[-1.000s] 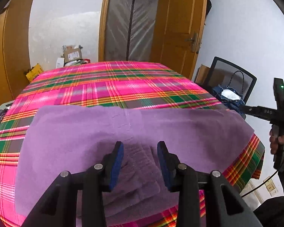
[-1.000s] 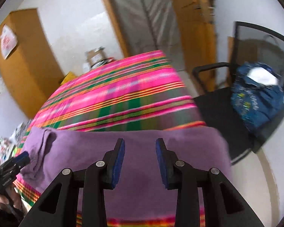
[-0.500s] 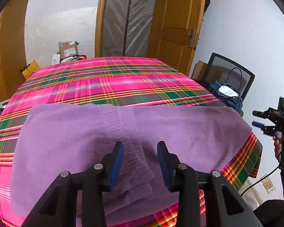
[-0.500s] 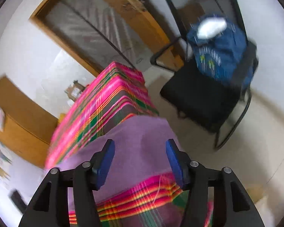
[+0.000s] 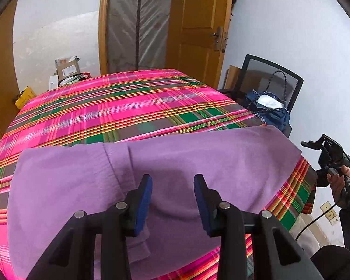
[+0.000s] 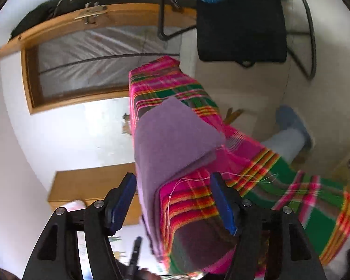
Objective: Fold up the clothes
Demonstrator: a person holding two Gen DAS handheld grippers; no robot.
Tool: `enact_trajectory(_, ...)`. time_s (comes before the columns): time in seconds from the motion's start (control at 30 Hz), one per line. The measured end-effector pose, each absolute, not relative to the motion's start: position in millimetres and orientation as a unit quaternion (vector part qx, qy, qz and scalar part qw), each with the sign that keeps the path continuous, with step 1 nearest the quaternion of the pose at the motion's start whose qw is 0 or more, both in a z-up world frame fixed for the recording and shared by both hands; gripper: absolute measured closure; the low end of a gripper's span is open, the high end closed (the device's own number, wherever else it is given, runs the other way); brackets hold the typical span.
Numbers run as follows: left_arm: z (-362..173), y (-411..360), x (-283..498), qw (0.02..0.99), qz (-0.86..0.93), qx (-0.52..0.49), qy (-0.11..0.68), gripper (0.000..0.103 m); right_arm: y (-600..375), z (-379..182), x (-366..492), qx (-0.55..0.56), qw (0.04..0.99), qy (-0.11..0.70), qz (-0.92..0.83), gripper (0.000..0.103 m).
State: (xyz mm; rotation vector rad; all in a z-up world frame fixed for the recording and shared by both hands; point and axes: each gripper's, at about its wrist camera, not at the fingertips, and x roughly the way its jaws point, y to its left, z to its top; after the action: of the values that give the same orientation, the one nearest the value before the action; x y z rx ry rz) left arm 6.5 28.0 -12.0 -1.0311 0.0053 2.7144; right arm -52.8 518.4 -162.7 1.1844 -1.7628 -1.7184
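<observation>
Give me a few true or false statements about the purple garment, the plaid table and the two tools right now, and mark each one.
1. The purple garment lies on a plaid tablecloth. True.
2. The left tool is clamped on the garment. False: its pads stand apart above the cloth, nothing pinched between them.
3. The right tool is shut. False: its jaws are opening, with the table's corner ahead and nothing pressed between the pads.
4. A blue bag sits on the black chair beyond the table. True.
5. The garment covers the whole tablecloth. False: the far part of the cloth is bare.
</observation>
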Motion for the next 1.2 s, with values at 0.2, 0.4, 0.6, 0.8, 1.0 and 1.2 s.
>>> enact_trajectory(0.2, -10.2, 34.6, 3.8, 0.112, 0.928, -0.357, 0.009, 0.066, 506.0, -181.1, -69.8, 0.430, 0.234, -0.665, -0.564, 0.034)
enact_trajectory(0.4, -11.4, 40.8, 0.5, 0.113, 0.926, -0.361, 0.014, 0.066, 515.6, -173.9, -70.0, 0.371, 0.241, -0.688, -0.576, 0.034)
enact_trajectory(0.6, -13.0, 46.1, -2.9, 0.121, 0.924, -0.363, 0.014, 0.066, 523.0, -164.9, -64.8, 0.308, 0.247, -0.708, -0.586, 0.034)
enact_trajectory(0.8, -12.3, 43.9, -0.4, 0.125, 0.925, -0.360, 0.009, 0.066, 505.9, -151.0, -67.9, 0.336, 0.230, -0.659, -0.632, 0.048)
enact_trajectory(1.0, -13.4, 35.1, 2.7, 0.123, 0.926, -0.356, -0.006, 0.066, 502.8, -133.4, -71.8, 0.361, 0.202, -0.601, -0.684, 0.075)
enact_trajectory(1.2, -14.9, 25.6, 5.5, 0.118, 0.928, -0.353, -0.026, 0.066, 500.3, -116.6, -76.9, 0.358, 0.190, -0.558, -0.724, 0.090)
